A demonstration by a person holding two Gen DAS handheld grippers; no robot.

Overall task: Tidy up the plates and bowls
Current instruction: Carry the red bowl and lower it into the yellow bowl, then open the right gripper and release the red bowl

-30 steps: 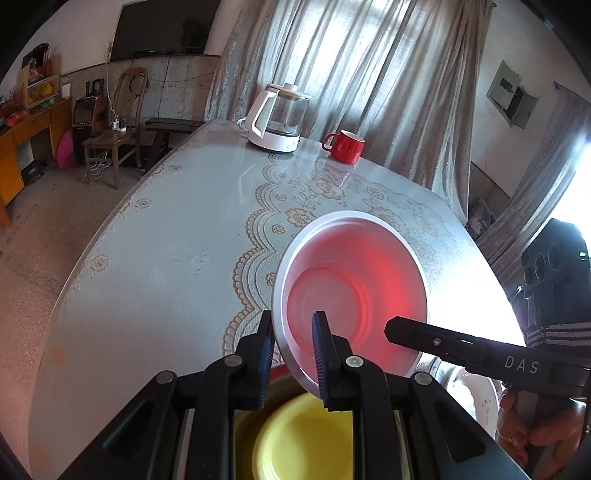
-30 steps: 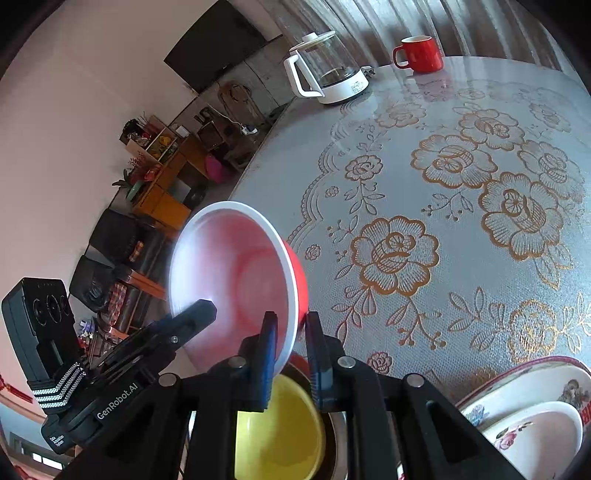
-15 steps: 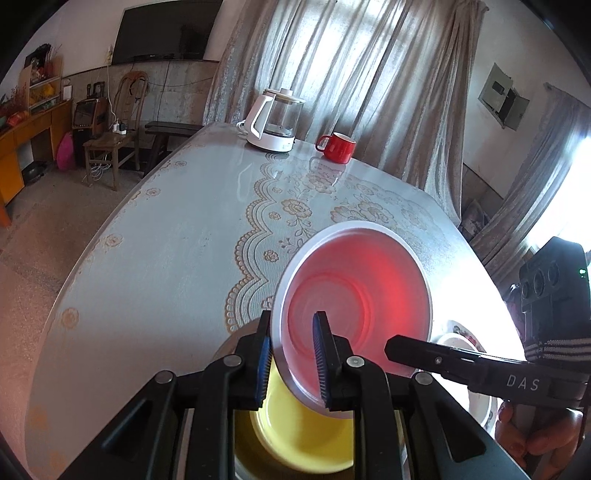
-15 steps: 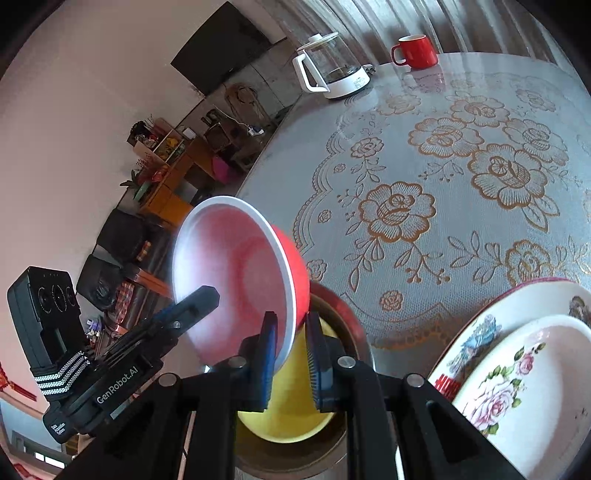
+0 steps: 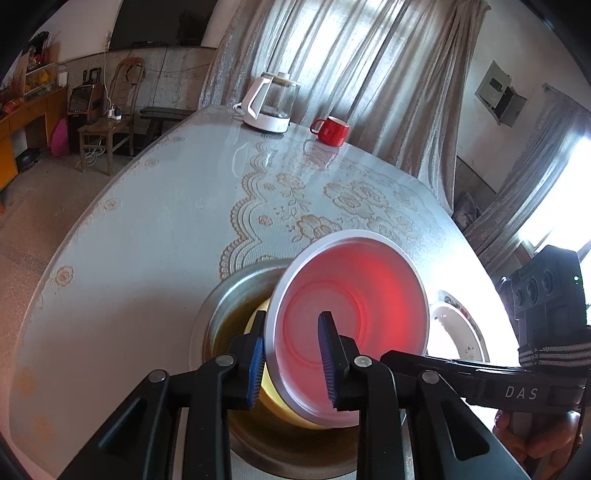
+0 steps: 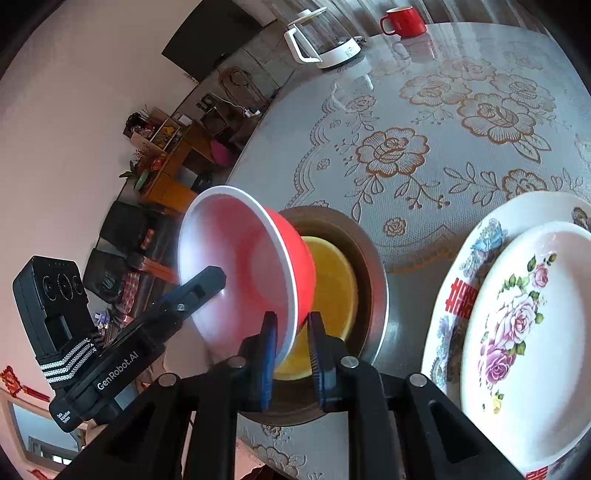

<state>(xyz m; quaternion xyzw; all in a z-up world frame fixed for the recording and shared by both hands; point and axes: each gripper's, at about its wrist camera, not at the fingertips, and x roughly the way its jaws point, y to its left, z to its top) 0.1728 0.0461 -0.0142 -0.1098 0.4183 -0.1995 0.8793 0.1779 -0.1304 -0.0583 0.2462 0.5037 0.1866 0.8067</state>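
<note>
Your left gripper point(image 5: 291, 360) has its jaws opening, the red bowl point(image 5: 351, 317) rim between them: the left pad lies against the outer wall, the right pad stands clear inside the bowl. Your right gripper point(image 6: 291, 354) is clamped on the opposite rim of the same bowl, pads on both faces. The red bowl, white inside, hangs tilted between your two tools, directly over a yellow bowl point(image 6: 332, 280) that sits nested in a metal basin point(image 6: 373, 273).

Just beside the basin to your right, a white flowered plate point(image 6: 524, 332) rests on a larger patterned plate point(image 6: 454, 295) bearing red characters.

The surface is a round table point(image 5: 147, 229) under a glossy lace-print cover with gold roses. At its far side stand a glass kettle point(image 5: 269, 107) with white handle and a red mug point(image 5: 332, 130), near each other but apart. Grey curtains point(image 5: 369, 66) hang behind; a wooden chair point(image 5: 110, 122) and a dark wall screen point(image 5: 159, 22) are to the left.

Legible writing: "DAS" on the right tool, "GenRobot.AI" on the left tool.
</note>
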